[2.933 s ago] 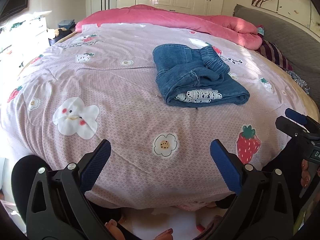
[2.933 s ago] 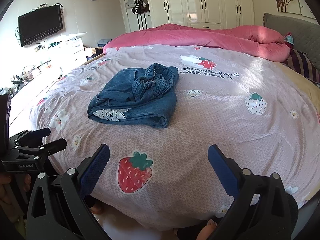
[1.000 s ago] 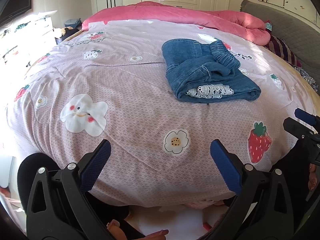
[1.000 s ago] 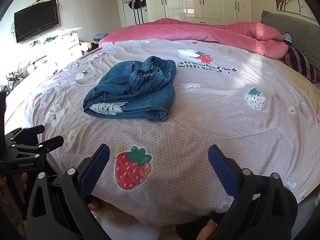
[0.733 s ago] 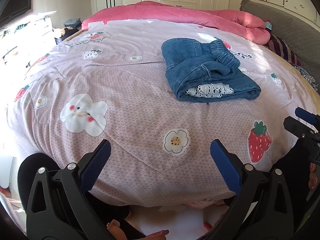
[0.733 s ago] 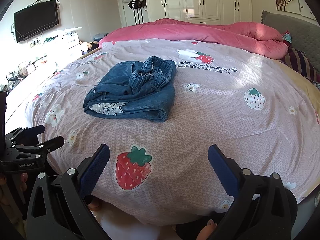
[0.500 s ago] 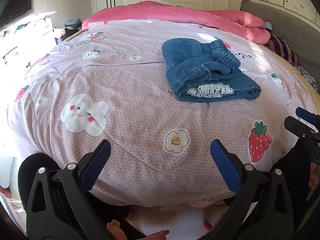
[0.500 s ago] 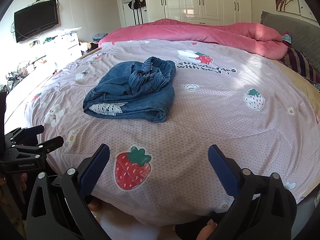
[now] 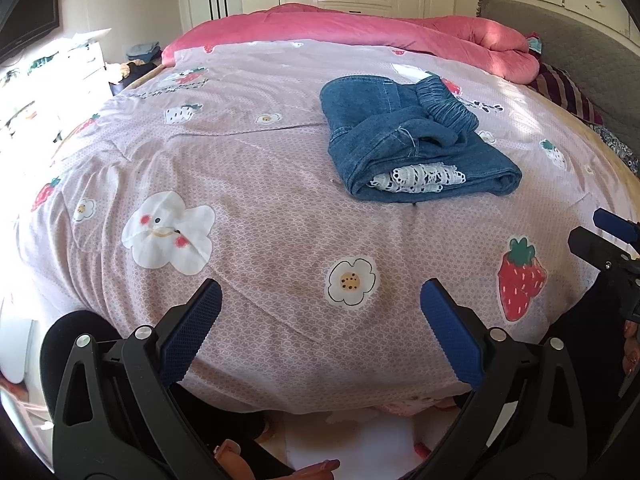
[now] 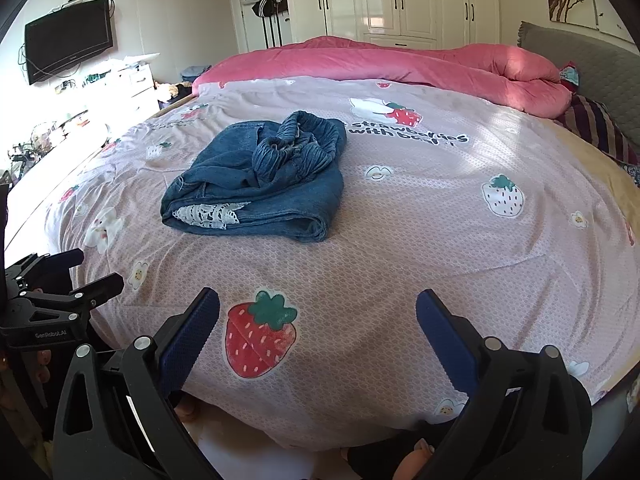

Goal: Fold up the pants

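Your folded denim pants (image 9: 416, 148) lie in a compact bundle on the strawberry-print bedspread (image 9: 248, 184), white lace trim (image 9: 416, 178) showing at the near fold and the elastic waistband (image 10: 298, 148) bunched on top. Your left tongs (image 9: 318, 332) and right tongs (image 10: 318, 332) are both spread wide, empty, at the bed's near edge, well apart from the pants.

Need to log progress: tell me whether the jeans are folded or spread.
Folded: the jeans lie in a compact layered bundle on the bedspread, lace trim tucked in.

A home bedroom: bed (image 10: 400, 240), white wardrobes (image 10: 400, 0), wall-mounted TV (image 10: 68, 40).
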### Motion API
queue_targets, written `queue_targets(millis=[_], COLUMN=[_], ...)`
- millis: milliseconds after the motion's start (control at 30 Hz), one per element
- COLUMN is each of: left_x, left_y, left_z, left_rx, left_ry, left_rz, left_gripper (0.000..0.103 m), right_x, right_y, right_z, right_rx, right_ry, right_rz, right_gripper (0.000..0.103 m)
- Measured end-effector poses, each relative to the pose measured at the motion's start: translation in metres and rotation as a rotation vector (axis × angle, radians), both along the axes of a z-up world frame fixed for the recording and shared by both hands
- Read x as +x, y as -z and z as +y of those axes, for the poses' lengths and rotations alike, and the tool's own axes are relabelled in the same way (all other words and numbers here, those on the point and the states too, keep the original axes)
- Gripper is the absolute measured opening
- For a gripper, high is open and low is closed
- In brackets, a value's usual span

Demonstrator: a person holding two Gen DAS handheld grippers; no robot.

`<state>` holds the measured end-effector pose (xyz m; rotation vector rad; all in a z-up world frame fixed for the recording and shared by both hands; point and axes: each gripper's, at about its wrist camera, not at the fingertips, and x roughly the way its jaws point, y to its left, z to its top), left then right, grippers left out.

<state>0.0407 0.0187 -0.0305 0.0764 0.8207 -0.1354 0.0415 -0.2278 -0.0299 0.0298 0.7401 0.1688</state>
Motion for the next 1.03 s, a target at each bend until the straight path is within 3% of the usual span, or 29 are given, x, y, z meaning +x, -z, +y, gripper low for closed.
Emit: queue_targets(millis=[333, 467, 700, 833, 933, 1033], left_x=[0.003, 0.005, 0.024, 0.07, 0.135, 0.201], left_y=[0.001, 0.002, -0.01, -0.022, -0.015, 0.003], left_z=[-0.005, -0.009, 0.008, 0.049, 0.084, 0.116], left_rx=[0.005, 0.047, -0.05, -0.049, 0.089, 0.136], left_ry=[0.002, -0.001, 0.021, -0.094, -0.211, -0.286], left_rz=[0.006, -0.002, -0.014, -0.018, 0.006, 0.062], left_gripper=[0.093, 0.093, 0.093, 0.094, 0.094, 0.094], right_x=[0.005, 0.011, 0.037, 0.07, 0.112, 0.162], right_y=[0.008, 0.014, 0.017, 0.01, 0.009, 0.014], right_z=[-0.008, -0.021, -0.072, -0.13, -0.187, -0.235], right_rx=[-0.047, -0.053, -0.033, -0.035, -0.057, -0.102], right_ry=[0.066, 0.116, 0.227, 0.35, 0.483, 0.584], right_rz=[0.023, 0.044, 0.075, 0.067, 0.1, 0.143], right_gripper=[0.098, 0.098, 0.098, 0.098, 0.098, 0.098])
